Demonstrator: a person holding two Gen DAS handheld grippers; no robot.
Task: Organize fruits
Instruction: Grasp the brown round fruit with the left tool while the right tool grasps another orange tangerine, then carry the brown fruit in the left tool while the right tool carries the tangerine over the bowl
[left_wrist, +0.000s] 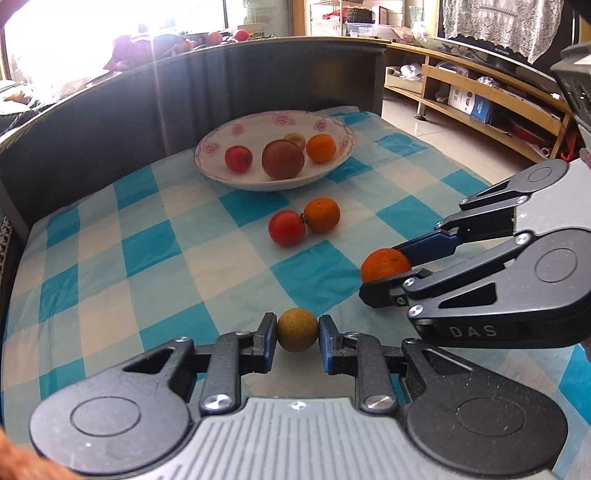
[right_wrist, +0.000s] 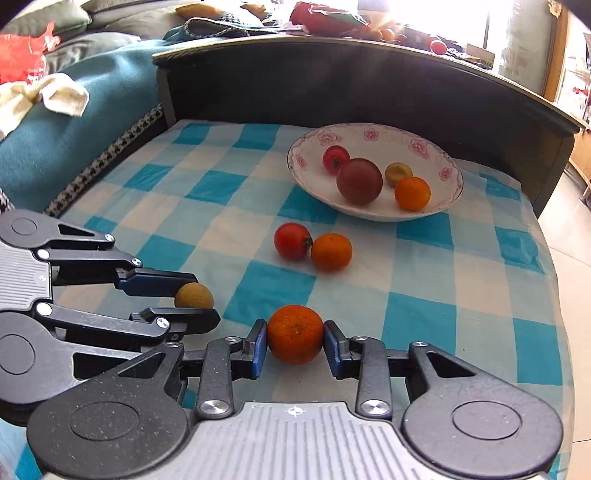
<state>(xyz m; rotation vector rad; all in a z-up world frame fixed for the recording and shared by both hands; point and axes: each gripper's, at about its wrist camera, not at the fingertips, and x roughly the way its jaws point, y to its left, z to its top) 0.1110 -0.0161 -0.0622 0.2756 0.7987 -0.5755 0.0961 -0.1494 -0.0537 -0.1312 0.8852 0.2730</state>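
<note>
Between the blue pads of the left gripper (left_wrist: 297, 338) sits a small brownish-yellow fruit (left_wrist: 297, 329), both pads pressing its sides, so the fingers are clenched on it just above the blue-and-white checked cloth (left_wrist: 147, 258). Just to the right of those fingers, the right gripper (right_wrist: 295, 341) grasps an orange (right_wrist: 295, 334) in the same way, one pad on each flank; in the left wrist view this orange (left_wrist: 385, 265) pokes out past the tips of the right gripper (left_wrist: 388, 273), and in the right wrist view the brownish-yellow fruit (right_wrist: 194, 295) shows between the tips of the left gripper (right_wrist: 197, 299). Ahead of both pairs of fingers, on the cloth, a red tomato (left_wrist: 286, 228) and a second orange (left_wrist: 322, 215) lie touching each other, the tomato on the left. Farther ahead stands a white bowl (left_wrist: 221, 173) with pink flowers round its rim, resting on the cloth near a dark curved board (left_wrist: 110, 122) that walls the far edge. Inside the bowl are a small red tomato (left_wrist: 238, 158) at the left, a large dark reddish-brown fruit (left_wrist: 283, 159) in the middle, a small yellowish fruit (left_wrist: 295, 139) partly hidden behind it, and an orange one (left_wrist: 321, 148) at the right. Off to the right beyond the cloth, wooden shelves (left_wrist: 480, 96) hold boxes; on the left side, in the right wrist view, a teal blanket (right_wrist: 74, 129) lies beside the cloth.
</note>
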